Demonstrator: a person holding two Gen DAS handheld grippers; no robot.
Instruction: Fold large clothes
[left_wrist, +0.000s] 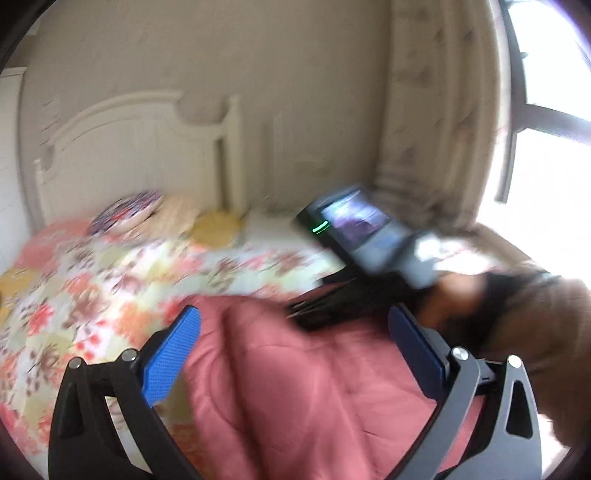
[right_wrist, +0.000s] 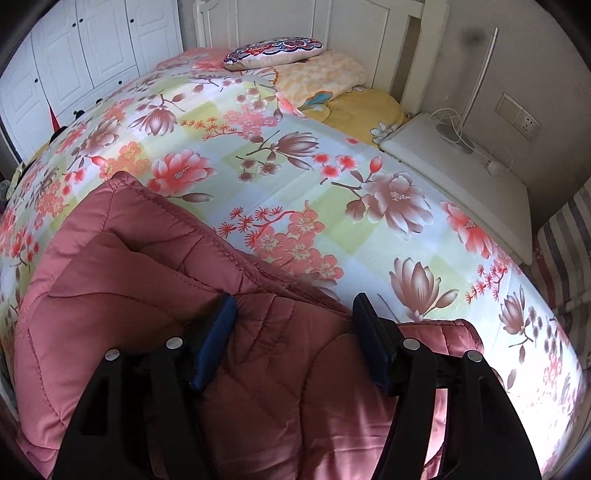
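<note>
The right gripper (right_wrist: 291, 314) has its jaws apart astride a ridge of the one pink quilted coat (right_wrist: 147, 273), lower left on the flowered bed (right_wrist: 332, 206). The left gripper (left_wrist: 295, 325) is wide open above it. Likely regrasping mid-fold; next needs a firm pinch. Three pillows.

The left wrist view is smeared with motion blur, so the right gripper (left_wrist: 364, 230) shows only as a dark blur, and the pink quilted jacket (right_wrist: 155, 295) runs off the bottom edge.

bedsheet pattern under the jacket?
Floral: pink and mauve blossoms on pale green and white squares, on the bedsheet. Clearest in the right wrist view.
</note>
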